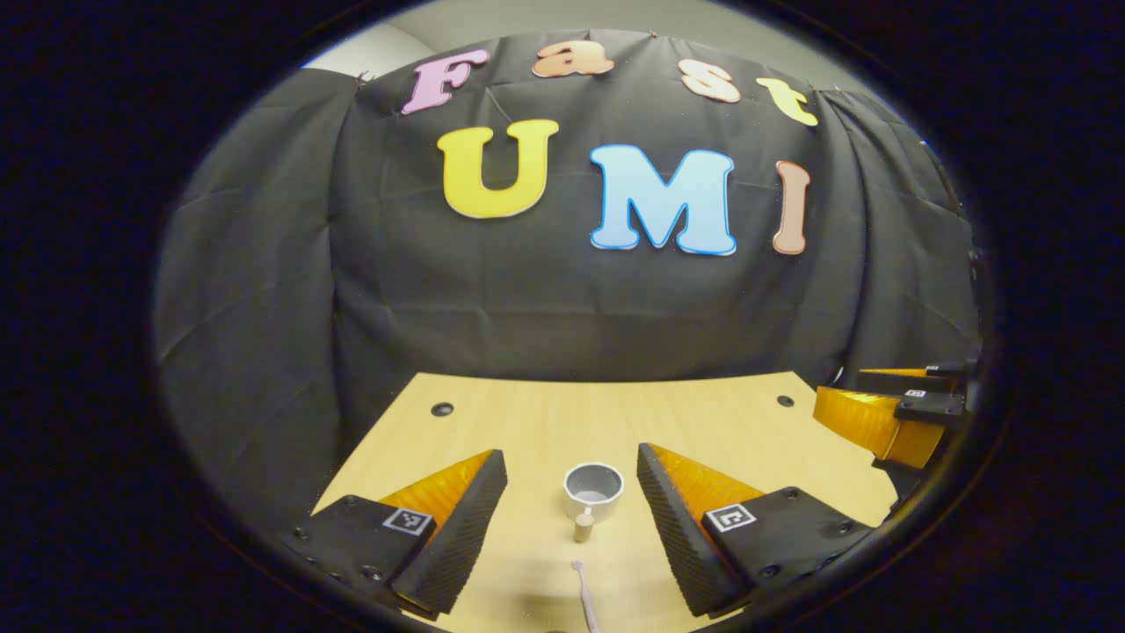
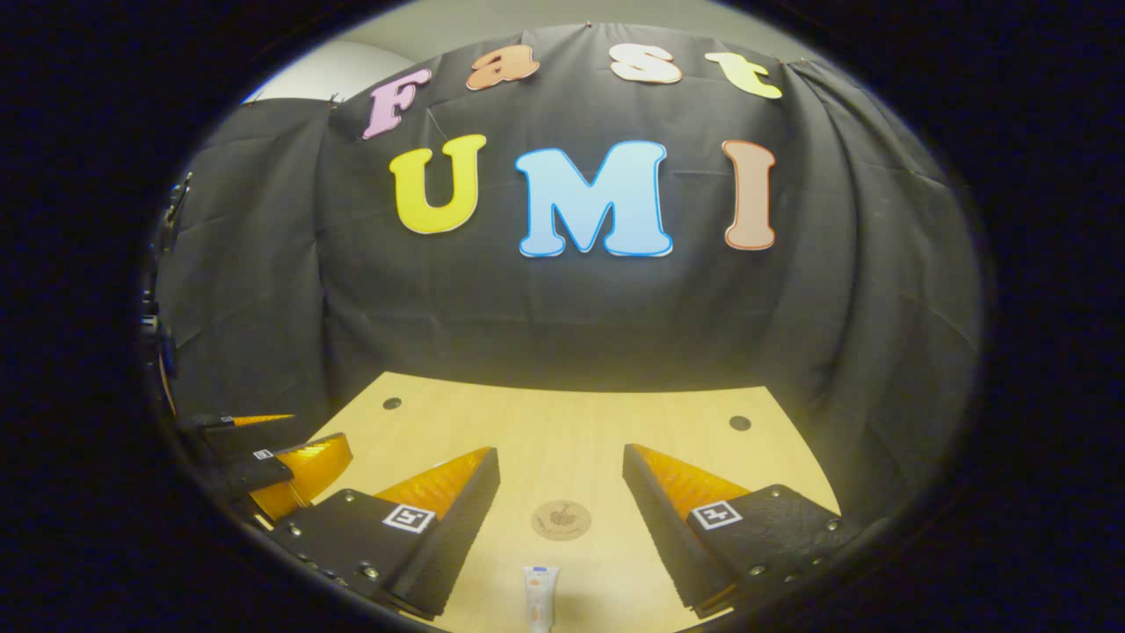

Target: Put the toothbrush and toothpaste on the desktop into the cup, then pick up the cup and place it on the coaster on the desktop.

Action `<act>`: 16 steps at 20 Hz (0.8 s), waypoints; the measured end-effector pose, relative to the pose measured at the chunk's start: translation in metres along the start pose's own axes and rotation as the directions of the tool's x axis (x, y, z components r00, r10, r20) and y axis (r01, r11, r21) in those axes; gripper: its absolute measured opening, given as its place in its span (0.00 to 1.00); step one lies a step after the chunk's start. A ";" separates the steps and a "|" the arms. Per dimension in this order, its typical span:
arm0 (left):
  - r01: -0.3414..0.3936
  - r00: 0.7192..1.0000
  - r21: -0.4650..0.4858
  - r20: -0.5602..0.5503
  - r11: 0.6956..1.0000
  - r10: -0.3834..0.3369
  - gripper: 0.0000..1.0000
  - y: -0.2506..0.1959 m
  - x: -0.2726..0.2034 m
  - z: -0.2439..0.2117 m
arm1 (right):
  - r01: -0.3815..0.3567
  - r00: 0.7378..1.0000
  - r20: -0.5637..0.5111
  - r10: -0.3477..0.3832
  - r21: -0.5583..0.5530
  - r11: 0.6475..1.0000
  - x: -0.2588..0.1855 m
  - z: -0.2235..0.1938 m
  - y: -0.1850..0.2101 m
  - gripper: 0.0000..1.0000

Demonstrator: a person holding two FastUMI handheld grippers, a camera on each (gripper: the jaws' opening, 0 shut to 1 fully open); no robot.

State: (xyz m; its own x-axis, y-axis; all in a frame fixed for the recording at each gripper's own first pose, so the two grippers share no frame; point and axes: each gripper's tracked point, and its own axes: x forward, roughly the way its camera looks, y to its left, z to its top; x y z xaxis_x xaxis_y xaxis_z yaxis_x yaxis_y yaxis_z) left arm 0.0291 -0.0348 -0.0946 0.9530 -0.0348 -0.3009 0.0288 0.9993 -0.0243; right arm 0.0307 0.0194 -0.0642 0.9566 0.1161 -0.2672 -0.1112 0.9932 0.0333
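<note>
Left gripper point(image 1: 571, 475): jaws spread wide, nothing between them, held above the wooden desktop point(image 1: 527, 431). Seen in the left gripper view, from left to right: own left finger, then the cup point(image 1: 593, 490) standing upright and open-mouthed on the desktop midway between the fingers, then own right finger, then the right gripper point(image 1: 888, 413) at the far right edge. Directly in front of the cup, nearer the camera: a small light cylindrical piece point(image 1: 584, 526), identity unclear. Nearer still: the toothbrush point(image 1: 583, 593), lying flat, head toward the cup, apart from it. Right gripper point(image 2: 561, 466): jaws likewise released and wide, gripping nothing. Seen in the right gripper view, from left to right: the left gripper point(image 2: 264, 457) at the far left edge, own left finger, then the round coaster point(image 2: 561, 520) flat on the desktop between the fingers, with the toothpaste point(image 2: 540, 596) tube lying just short of it toward the camera, then own right finger.
</note>
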 end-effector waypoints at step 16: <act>0.001 0.918 -0.036 -0.395 0.999 -0.016 0.92 0.006 0.034 -0.167 | -0.021 0.922 -0.384 0.040 0.053 0.998 0.024 -0.139 0.011 0.93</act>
State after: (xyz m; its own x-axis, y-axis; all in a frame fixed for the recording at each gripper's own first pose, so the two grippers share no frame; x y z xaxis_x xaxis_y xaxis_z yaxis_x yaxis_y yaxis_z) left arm 0.0115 -0.0320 -0.2644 0.7556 -0.0534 -0.6529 0.0192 0.9981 -0.0593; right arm 0.0151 0.0335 -0.2038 0.7744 0.1476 -0.6152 -0.1168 0.9890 0.0903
